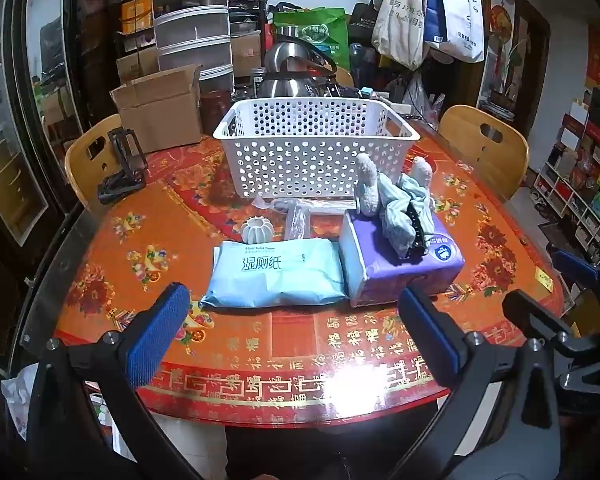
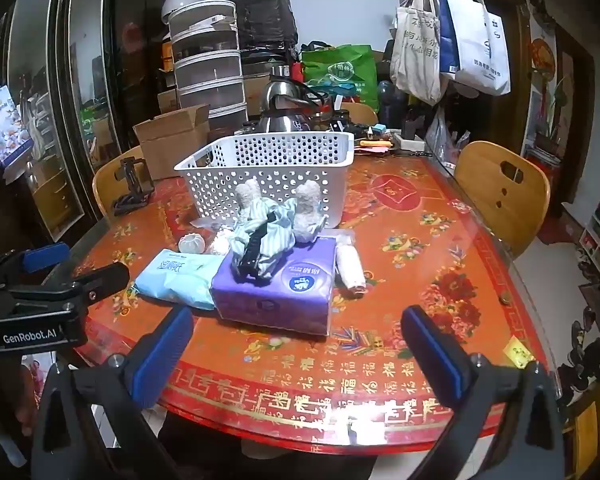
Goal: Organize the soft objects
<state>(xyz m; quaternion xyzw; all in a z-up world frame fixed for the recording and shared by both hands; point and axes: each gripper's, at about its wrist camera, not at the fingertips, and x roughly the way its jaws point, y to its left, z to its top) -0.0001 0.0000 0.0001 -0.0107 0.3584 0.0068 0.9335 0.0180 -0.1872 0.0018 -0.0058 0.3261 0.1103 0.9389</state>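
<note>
Both grippers hover over the near edge of the table (image 1: 148, 232), the left gripper (image 1: 292, 332) and right gripper (image 2: 300, 348) each with fingers spread wide, holding nothing. The wipes (image 1: 276, 272) lie beside the tissue pack (image 1: 400, 264), which carries a plush toy (image 2: 276, 224); the white basket (image 1: 312, 148) stands just behind.

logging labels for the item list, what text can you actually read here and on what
"湿厕纸" and small "Moist Toilet Paper": light blue wipes pack
"GenRobot.AI": left hand-held gripper body
"福" repeated: red tablecloth border
Purple tissue pack round logo: too blurred
Hanging tote bags print: too small
</note>
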